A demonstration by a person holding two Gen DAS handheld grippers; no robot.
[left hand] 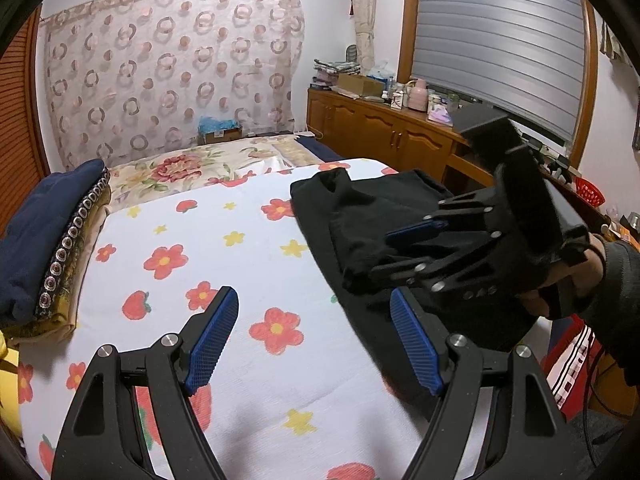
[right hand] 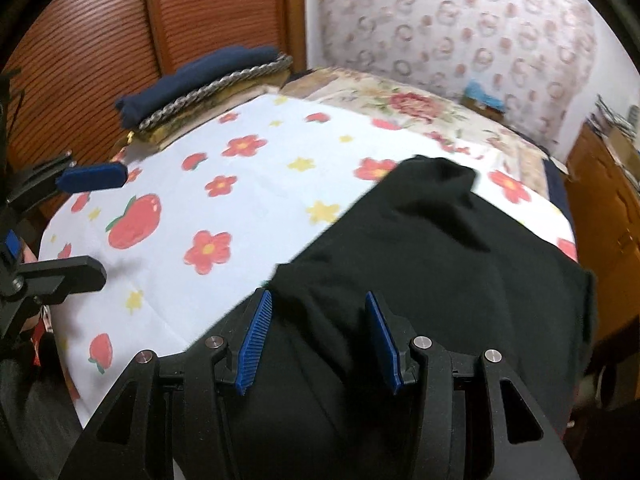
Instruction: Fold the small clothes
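Observation:
A black garment (left hand: pixel 360 216) lies partly folded on the white flowered sheet (left hand: pixel 224 248), toward the bed's right side; it fills the lower right of the right wrist view (right hand: pixel 440 248). My left gripper (left hand: pixel 316 320) is open and empty above the sheet, left of the garment's near edge. My right gripper (right hand: pixel 318 320) is open, hovering over the garment's near part; it shows from the side in the left wrist view (left hand: pixel 396 248). Nothing is held between either pair of blue pads.
A stack of folded clothes, navy on top (left hand: pixel 44 232), sits at the bed's left edge (right hand: pixel 192 80). A wooden cabinet (left hand: pixel 384 132) with clutter stands right of the bed. A patterned curtain (left hand: pixel 168 72) hangs behind.

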